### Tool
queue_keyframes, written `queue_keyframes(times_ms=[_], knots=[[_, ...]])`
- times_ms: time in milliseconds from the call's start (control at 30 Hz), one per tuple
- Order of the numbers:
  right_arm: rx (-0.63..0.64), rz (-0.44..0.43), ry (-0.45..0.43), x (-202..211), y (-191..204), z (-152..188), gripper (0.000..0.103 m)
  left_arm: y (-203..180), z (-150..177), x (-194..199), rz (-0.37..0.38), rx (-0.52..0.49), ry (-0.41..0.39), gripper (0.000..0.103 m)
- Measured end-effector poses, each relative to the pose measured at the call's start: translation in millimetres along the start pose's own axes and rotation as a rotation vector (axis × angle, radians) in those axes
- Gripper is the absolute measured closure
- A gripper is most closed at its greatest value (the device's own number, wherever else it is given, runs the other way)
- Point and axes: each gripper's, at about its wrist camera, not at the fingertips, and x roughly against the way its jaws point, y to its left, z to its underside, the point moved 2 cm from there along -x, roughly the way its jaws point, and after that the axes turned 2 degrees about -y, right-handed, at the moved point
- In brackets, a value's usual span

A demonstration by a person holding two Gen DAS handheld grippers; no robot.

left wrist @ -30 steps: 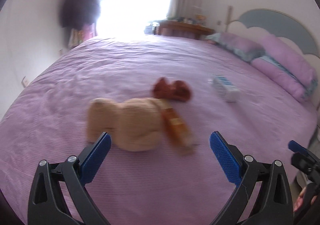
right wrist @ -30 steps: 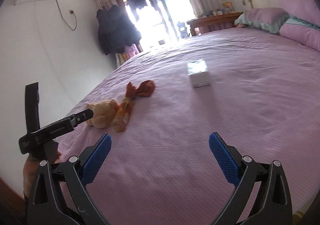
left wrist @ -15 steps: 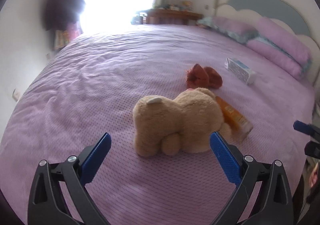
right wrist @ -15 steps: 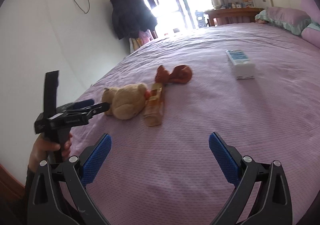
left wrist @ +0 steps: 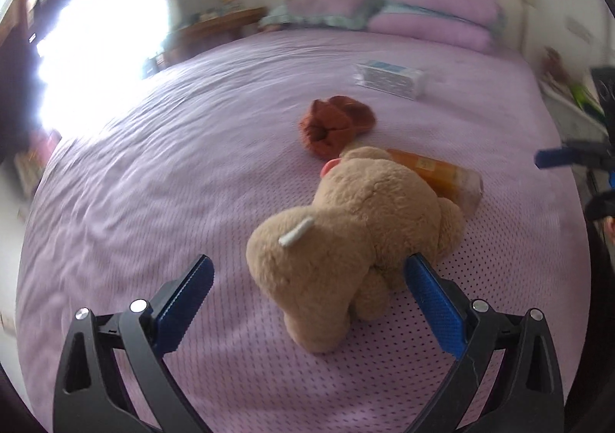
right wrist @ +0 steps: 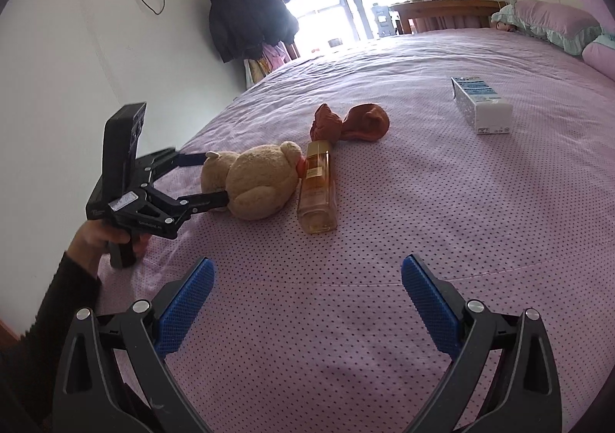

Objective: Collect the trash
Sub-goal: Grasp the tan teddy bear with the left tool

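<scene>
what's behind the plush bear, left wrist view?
Behind the plush bear lies an amber bottle, its near end hidden by the bear. Further back sit a rust-brown crumpled cloth and a white-and-blue carton. What is under the bear cannot be seen.

Right gripper [right wrist: 305, 281] low over purple bedspread [right wrist: 423, 221], blue pads [right wrist: 186, 296] spread wide, nothing between them. Left gripper [right wrist: 203, 179] at left, held by hand [right wrist: 102, 240], its 2 fingers either side of teddy bear's [right wrist: 257, 181] rear end. Amber bottle [right wrist: 317, 187] lies flat, touching bear's head. Brown crumpled cloth [right wrist: 351, 121] just beyond bottle. White and blue box [right wrist: 480, 104] well apart at right. Dark coats [right wrist: 246, 25] hang by bright window.
</scene>
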Motion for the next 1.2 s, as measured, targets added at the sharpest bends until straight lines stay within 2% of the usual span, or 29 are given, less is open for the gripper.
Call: queue_keyframes(times_ms=[167, 400, 500, 567, 633, 700, 867, 1033, 1067, 1133, 1200], knots=[[0.017, 0.016, 0.016, -8, 4, -5, 0.009, 1, -11, -5, 0.05, -0.09, -0.021, 0.003], [0.038, 0.021, 0.015, -11, 3, -14, 0.009, -3, -15, -31, 0.232, -0.117, 0.076, 0.003], [0.028, 0.02, 0.016, -11, -1, -17, 0.009, -11, -11, -49, 0.287, -0.139, 0.162, 0.003], [0.031, 0.026, 0.011, -10, -3, -19, 0.009, -19, -6, -60, 0.255, -0.185, 0.211, 0.003], [0.033, 0.028, 0.003, -7, -5, -20, 0.009, -24, -8, -58, 0.242, -0.206, 0.184, 0.003], [0.032, 0.027, 0.001, -6, -7, -21, 0.009, -21, -9, -54, 0.244, -0.178, 0.163, 0.004], [0.029, 0.028, 0.002, -6, -11, -22, 0.009, -22, -4, -51, 0.227, -0.141, 0.172, 0.004], [0.034, 0.028, 0.02, -7, -12, -19, 0.009, -14, -7, -54, 0.253, -0.073, 0.21, 0.004], [0.038, 0.03, 0.023, -7, -11, -19, 0.009, -12, -10, -55, 0.245, -0.057, 0.216, 0.005], [0.045, 0.03, 0.026, -7, -11, -18, 0.009, -13, -12, -56, 0.224, -0.055, 0.218, 0.014], [0.046, 0.028, 0.025, -7, -11, -18, 0.009, -16, -12, -50, 0.206, -0.073, 0.191, 0.018]])
